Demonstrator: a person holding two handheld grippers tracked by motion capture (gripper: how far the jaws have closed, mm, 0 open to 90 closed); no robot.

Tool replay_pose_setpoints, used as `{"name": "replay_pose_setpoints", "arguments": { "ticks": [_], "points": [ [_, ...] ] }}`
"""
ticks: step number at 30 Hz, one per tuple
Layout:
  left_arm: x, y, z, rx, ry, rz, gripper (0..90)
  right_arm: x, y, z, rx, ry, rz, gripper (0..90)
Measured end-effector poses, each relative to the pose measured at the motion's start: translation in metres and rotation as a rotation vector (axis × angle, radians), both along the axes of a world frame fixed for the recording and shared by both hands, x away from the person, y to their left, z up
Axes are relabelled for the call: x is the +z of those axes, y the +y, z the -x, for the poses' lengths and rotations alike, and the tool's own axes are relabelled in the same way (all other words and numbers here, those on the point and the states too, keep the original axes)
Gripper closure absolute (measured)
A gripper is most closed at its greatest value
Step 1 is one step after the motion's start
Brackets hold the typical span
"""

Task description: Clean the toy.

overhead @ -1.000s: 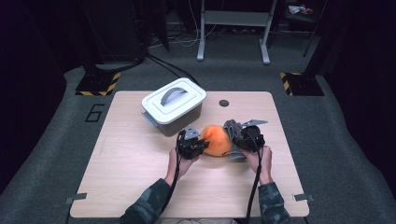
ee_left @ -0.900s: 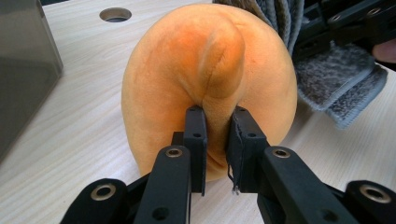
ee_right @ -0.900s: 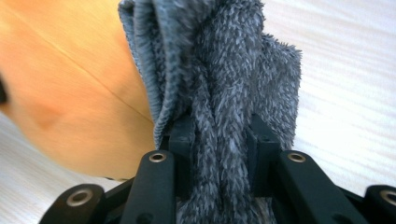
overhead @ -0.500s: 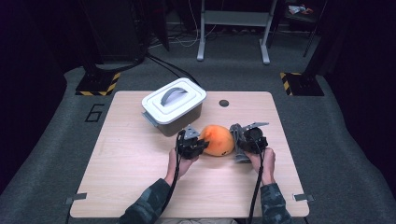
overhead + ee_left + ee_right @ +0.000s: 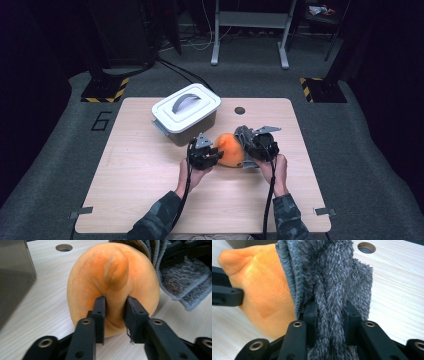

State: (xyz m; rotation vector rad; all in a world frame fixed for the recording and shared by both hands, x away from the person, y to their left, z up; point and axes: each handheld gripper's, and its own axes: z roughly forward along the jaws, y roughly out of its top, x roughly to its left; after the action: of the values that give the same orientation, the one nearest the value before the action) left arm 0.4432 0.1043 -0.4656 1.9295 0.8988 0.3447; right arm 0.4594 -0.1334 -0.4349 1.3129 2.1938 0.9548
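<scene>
Mid-job, by the look of it: left hand-held gripper [image 5: 113, 315] clamped on a fold of the orange cloth [image 5: 112, 282], right hand-held gripper [image 5: 329, 315] pinched on the grey fuzzy cloth [image 5: 329, 272]. Both cloths bunched together at the middle of the tabletop [image 5: 140, 170], touching, grey draped against orange. Separating or laying out not yet done, judging by the bundle. White lidded box [image 5: 187, 112] just behind and left; round hole [image 5: 240, 110] beyond. Open room toward the near edge and both sides.

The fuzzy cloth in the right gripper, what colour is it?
Grey, a mottled fleecy grey cloth, clearest in the right gripper view.
</scene>
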Motion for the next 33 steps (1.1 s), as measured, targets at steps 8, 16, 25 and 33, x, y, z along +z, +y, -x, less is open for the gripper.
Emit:
{"name": "replay_pose_setpoints", "arguments": {
  "ticks": [8, 16, 25, 33],
  "points": [
    [-0.005, -0.005, 0.000, 0.016, -0.013, -0.084, 45.8, -0.002, -0.004, -0.004, -0.008, 0.008, -0.019, 69.7],
    [-0.009, -0.011, -0.002, 0.019, -0.028, -0.114, 64.8, -0.003, -0.004, -0.005, 0.002, 0.000, -0.032, 69.7],
    [-0.005, -0.006, -0.001, 0.007, -0.033, -0.088, 80.8, 0.008, -0.006, 0.002, 0.002, -0.037, -0.039, 69.7],
    [0.006, -0.010, 0.003, -0.003, -0.022, -0.070, 81.3, 0.027, 0.002, 0.011, 0.036, -0.092, -0.058, 69.6]
  ]
}}
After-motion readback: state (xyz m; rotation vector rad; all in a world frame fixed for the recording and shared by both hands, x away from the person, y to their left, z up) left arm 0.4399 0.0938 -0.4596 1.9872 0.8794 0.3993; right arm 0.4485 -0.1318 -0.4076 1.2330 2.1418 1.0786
